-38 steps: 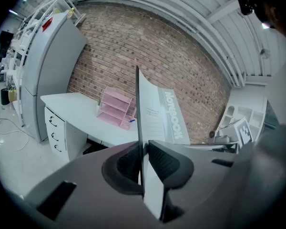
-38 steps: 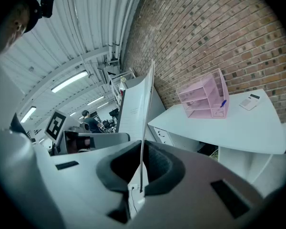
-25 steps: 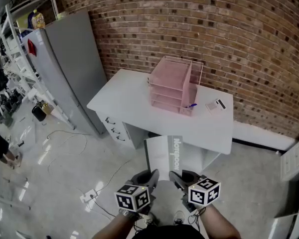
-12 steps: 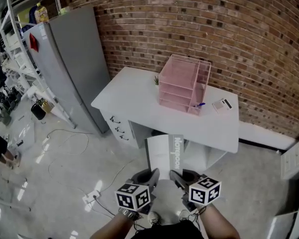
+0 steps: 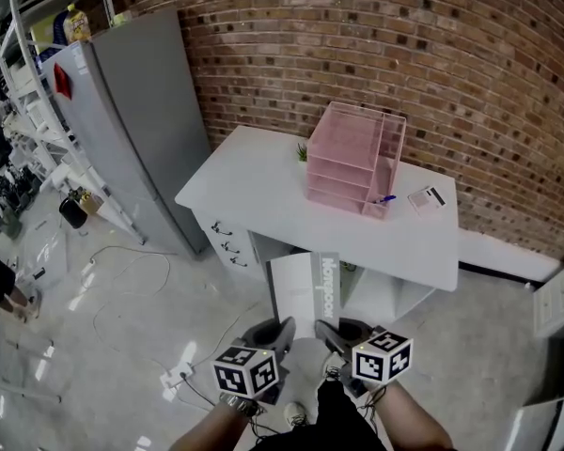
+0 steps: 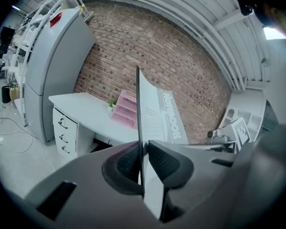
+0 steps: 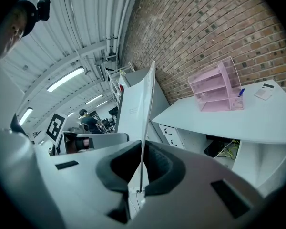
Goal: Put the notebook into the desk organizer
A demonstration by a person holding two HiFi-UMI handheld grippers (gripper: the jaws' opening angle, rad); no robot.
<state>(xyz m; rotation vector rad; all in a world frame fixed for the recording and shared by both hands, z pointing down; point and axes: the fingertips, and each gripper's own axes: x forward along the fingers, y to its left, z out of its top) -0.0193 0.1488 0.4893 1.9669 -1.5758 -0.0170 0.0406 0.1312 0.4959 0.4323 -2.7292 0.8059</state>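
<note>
A white notebook [image 5: 305,291] with a grey spine strip is held flat in the air in front of the white desk [image 5: 254,195]. My left gripper [image 5: 284,327] is shut on its near left edge, my right gripper [image 5: 325,328] on its near right edge. In the left gripper view the notebook [image 6: 152,113] stands edge-on between the pads of my left gripper [image 6: 144,162]. In the right gripper view its thin edge [image 7: 144,128] runs up between the pads of my right gripper [image 7: 142,168]. The pink tiered desk organizer [image 5: 352,161] stands on the desk's far side, also in the gripper views [image 6: 125,110] [image 7: 215,89].
A small white card-like item [image 5: 427,198] lies right of the organizer, a blue pen [image 5: 384,198] at its front corner. A tall grey cabinet [image 5: 132,120] stands left of the desk, a brick wall [image 5: 404,54] behind. Cables [image 5: 122,289] trail on the floor at left.
The desk and organizer have drifted right and a little lower in the head view, as I step closer. Both grippers keep the notebook held between them, unchanged.
</note>
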